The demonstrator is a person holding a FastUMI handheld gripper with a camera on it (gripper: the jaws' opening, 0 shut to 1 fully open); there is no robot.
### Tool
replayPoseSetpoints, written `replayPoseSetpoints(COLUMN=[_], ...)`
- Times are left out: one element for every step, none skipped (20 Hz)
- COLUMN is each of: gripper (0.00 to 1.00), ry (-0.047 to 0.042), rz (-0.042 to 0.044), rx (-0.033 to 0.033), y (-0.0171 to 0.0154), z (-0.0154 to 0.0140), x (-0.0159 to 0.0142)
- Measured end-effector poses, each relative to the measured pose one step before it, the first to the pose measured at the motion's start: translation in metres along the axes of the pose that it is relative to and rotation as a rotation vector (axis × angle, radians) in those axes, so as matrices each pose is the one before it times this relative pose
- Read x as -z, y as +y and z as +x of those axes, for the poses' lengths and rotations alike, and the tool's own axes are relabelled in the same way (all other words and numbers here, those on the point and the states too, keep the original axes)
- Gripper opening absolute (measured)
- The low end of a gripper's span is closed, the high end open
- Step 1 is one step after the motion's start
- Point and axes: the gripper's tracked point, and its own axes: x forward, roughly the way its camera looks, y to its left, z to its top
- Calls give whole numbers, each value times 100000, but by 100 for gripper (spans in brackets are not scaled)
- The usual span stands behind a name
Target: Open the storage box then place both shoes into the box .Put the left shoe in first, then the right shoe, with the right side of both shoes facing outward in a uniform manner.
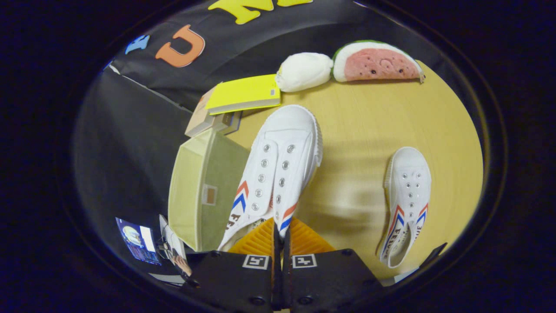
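Note:
My gripper [280, 234] is shut on a white canvas shoe [278, 169] with red and blue chevrons, pinching the side wall near its heel. The shoe hangs above the wooden table [369, 121], toe pointing away from me. A pale green fabric storage box [204, 191] sits just left of the held shoe at the table's edge; I see its outside wall and rim, and cannot tell whether it is open. The second white shoe [406, 204] lies flat on the table to the right of the fingers, toe away from me.
A yellow book [245, 93] rests on a cardboard box [206, 119] beyond the storage box. A white plush ball [304, 71] and a watermelon-slice toy [375, 63] lie at the table's far edge. Left of the box the table ends at dark floor.

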Motion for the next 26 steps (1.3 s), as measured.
replayPoseSetpoints(gripper=[6,6,6,6,6,6,6,6,6,6,6,6,6,6,6,6,6,6,6,6,6,6,6,6,6,6], ry=[-1464,-1676,-1665,-1431,-951,-695,-749,-667,-372,125,452,677,813,405,351,1099,2425,3051,2997,2783,2236,2317,3156,2480,2219,1244], rz=[-700,-1376,-1420,-646,-1501,-1784,-1617,-1355,-1215,-849,-480,-652,-239,-626,-502,-21,604,180,203,651,1212,690,1164,2051,1375,594], rx=[-497,328,231,-338,-433,-115,170,250,385,254,374,422,900,1213,1289,786,365,633,933,1365,2184,2736,2829,1723,650,-106], y=[1309,1308,1393,1499,1608,1381,1299,1251,1254,1214,1140,1033,878,709,612,580,780,498,255,122,6,-282,-533,-195,212,222], z=[-391,-326,-247,-65,-17,90,310,360,504,561,688,947,976,1077,1354,1437,1480,1569,1484,1470,1272,1410,1536,1269,1035,979], x=[33,-18,-47,5,104,-58,42,-33,-130,-24,93,-62,-58,-211,-406,-187,415,354,407,434,485,366,420,245,123,-26])
